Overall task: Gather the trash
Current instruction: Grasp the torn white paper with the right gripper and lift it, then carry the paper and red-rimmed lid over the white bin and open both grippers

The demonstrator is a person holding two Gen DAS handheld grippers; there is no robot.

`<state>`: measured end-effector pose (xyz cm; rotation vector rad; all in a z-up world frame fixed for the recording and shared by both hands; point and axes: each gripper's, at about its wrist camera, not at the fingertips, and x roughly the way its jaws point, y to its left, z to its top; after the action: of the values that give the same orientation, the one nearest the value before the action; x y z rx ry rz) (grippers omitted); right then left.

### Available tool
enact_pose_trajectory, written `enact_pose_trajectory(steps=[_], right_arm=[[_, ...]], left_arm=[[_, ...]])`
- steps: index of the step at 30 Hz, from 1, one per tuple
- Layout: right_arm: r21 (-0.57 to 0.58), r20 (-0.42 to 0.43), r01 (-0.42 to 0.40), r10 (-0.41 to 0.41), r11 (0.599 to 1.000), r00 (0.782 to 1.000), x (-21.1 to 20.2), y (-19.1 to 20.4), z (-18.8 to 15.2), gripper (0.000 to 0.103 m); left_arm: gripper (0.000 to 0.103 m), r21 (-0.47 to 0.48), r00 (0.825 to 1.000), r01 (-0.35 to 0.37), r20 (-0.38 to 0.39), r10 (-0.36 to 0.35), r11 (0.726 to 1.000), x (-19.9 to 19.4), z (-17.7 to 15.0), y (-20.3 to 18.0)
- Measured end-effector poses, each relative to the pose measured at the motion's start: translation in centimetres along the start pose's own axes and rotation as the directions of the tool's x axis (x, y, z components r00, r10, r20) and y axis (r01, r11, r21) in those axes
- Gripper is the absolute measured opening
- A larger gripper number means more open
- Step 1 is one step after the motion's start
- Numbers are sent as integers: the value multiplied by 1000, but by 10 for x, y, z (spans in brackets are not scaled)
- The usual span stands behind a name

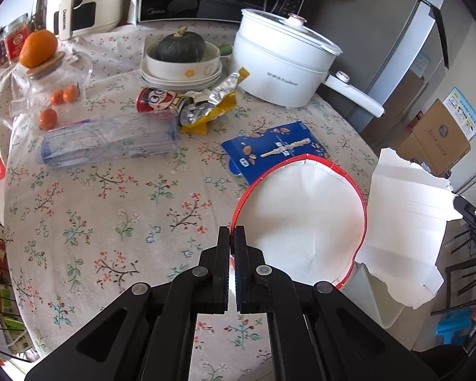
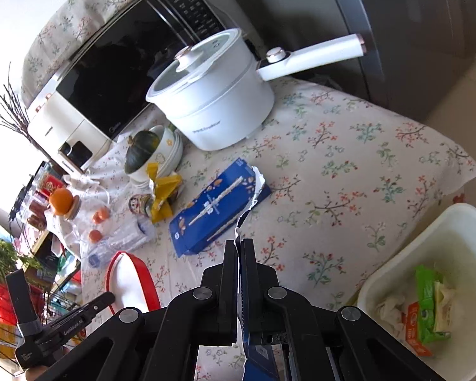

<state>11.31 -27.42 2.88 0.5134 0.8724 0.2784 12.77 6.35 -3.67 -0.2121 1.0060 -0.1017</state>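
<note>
Partly done, the collection stood as follows. The white bin (image 2: 428, 285), beside the worktop (image 2: 349, 165), already held a green wrapper (image 2: 428, 304), crumpled paper and an orange packet.

The right gripper (image 2: 239, 244) had its jaws closed on a blue wrapper (image 2: 257, 349), a torn strip of which ran up between them; it was not yet over the bin. In the left wrist view the right gripper (image 1: 469, 212) appeared to carry a torn white sheet (image 1: 406, 222); whether this was the same item could not be told.

The left gripper (image 1: 231, 231) had its jaws closed on the rim of a red-edged white paper piece (image 1: 301, 209), lifted clear of the cloth.

Remaining on the worktop: a blue snack box (image 1: 276, 152), a yellow foil wrapper (image 1: 212, 104), a cartoon-printed can (image 1: 155, 98) and a clear plastic bottle (image 1: 111, 143). Judged under half complete.
</note>
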Motion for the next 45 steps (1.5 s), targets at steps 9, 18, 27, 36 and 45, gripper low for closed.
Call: enact_pose_trajectory(steps=[9,18,27,36,45], right_arm=[[62,58,78,-81,995,995,-43,-58,1,0],[130,50,196,-204,972,978,-74,-130,-14,1],[195,-49,283,-279,939,959,-68,-186,-29,6],[274,-93,291,-276,916,957,-76,-213,-37,42],[279,-98,318,-303,906,948,-87,-228,-40,47]], left_arm=[[2,114,997,71,-24,-69,991,17,-4,-71],[2,204,993,112,-57,-102,972,38,-15,-131],[2,304,988,145,-91,-123,942,64,-35,-195],[2,416,986,159,-112,-123,895,104,-59,-260],[6,454,981,186,-137,-138,872,129,-70,-285]])
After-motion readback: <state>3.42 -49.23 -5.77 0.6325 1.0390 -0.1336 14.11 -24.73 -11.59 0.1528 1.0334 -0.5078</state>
